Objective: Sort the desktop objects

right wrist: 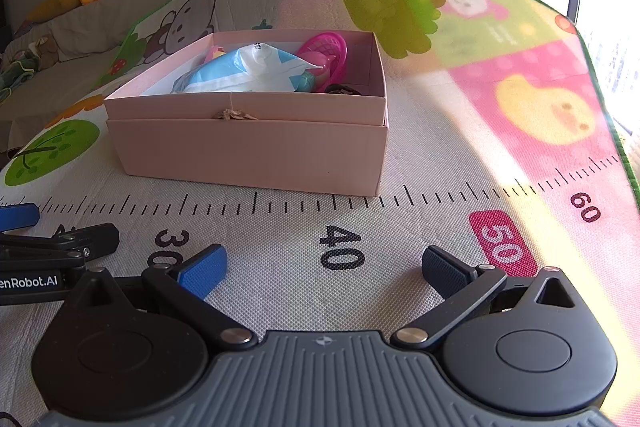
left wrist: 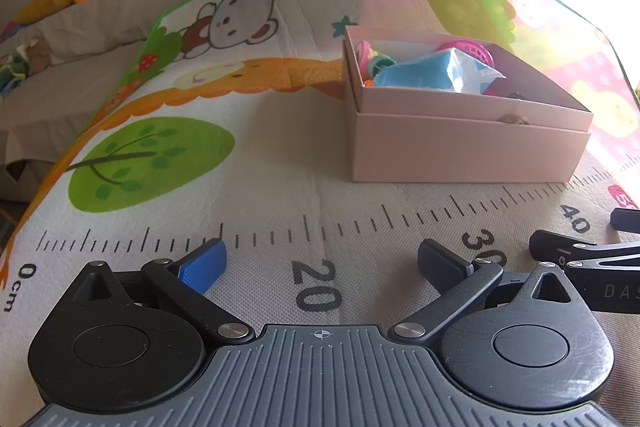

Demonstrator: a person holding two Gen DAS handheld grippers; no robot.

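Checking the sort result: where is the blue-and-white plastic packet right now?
The blue-and-white plastic packet lies inside the open pink box on the play mat, beside a pink toy basket; in the left wrist view it sits right of centre.

Two low wrist views side by side above the mat (left wrist: 260, 163), both facing the pink box (right wrist: 256, 147).

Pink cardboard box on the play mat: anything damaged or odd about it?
Yes. The pink cardboard box has a small torn, frayed patch on its near wall at the rim seam. Otherwise it sits flat on the cartoon play mat, contents inside.
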